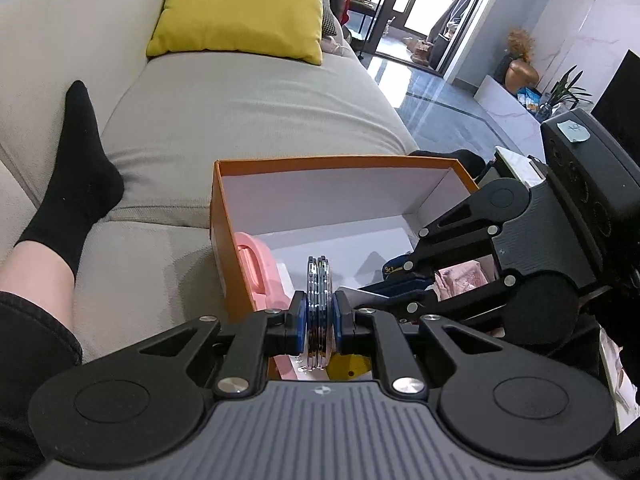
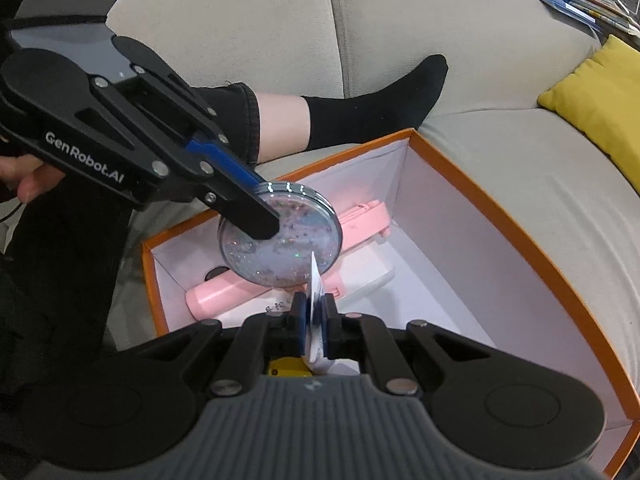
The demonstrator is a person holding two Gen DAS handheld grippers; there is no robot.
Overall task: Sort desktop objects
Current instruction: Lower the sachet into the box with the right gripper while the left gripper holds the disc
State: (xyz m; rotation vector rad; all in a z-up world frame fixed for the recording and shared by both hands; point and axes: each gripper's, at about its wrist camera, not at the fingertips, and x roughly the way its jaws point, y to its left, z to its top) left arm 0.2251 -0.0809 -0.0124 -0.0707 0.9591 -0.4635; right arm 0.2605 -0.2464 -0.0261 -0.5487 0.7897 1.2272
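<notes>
An orange box (image 1: 218, 216) with a white inside sits on the sofa; it also shows in the right wrist view (image 2: 476, 196). My left gripper (image 1: 319, 312) is shut on a clear round glitter disc (image 1: 319, 280), held edge-on over the box; the disc shows flat in the right wrist view (image 2: 288, 248), with the left gripper (image 2: 264, 216) clamped on it. My right gripper (image 2: 314, 314) is shut on a thin white card (image 2: 316, 280) above the box; it also shows in the left wrist view (image 1: 404, 276). A pink plastic item (image 2: 360, 220) lies inside the box.
A yellow cushion (image 1: 244, 8) lies on the beige sofa (image 1: 240, 112). The person's leg in a black sock (image 1: 76, 184) rests left of the box. Pink patterned cloth (image 1: 460, 280) and a dark blue item (image 1: 396, 268) lie at the box's right end.
</notes>
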